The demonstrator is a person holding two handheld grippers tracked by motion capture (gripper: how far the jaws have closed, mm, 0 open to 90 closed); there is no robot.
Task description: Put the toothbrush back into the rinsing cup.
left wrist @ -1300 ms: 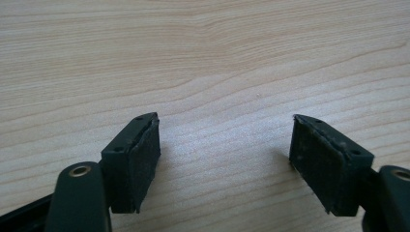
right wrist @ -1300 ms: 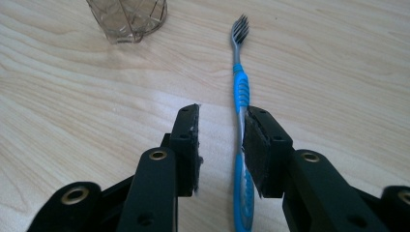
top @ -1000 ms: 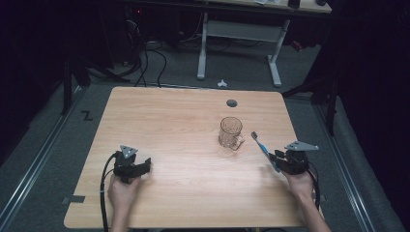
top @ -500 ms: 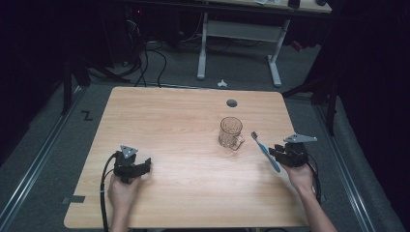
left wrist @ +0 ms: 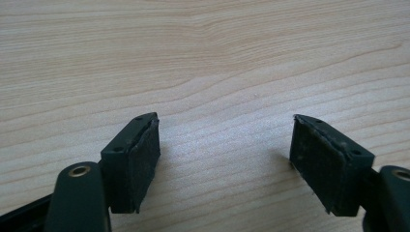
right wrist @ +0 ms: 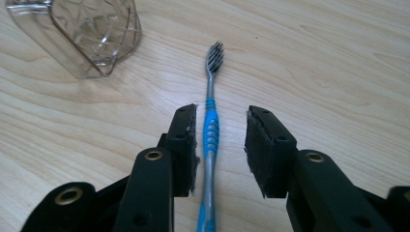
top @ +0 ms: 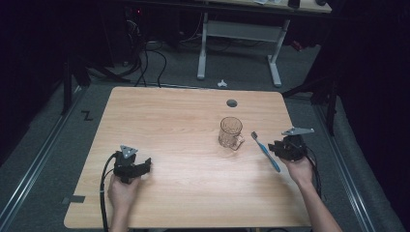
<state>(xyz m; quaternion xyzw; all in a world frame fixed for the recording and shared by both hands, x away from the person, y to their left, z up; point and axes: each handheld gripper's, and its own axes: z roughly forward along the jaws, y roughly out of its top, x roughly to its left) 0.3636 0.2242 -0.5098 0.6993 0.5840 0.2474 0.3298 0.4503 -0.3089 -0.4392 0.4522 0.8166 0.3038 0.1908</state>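
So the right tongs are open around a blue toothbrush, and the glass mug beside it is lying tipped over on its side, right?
Not quite. The mug stands upright on the table, as the high view shows. The rest holds: the right tongs are open, with the blue toothbrush lying between the jaws.

The table (top: 183, 121) is light brown wood with wavy lines in it. The toothbrush (right wrist: 210, 130) is blue and grey, with dark bristles. The cup (top: 230, 132) is clear glass with a criss-cross diamond pattern. Both grippers, left (left wrist: 225, 159) and right (right wrist: 220, 145), are black with small gold-coloured rings.
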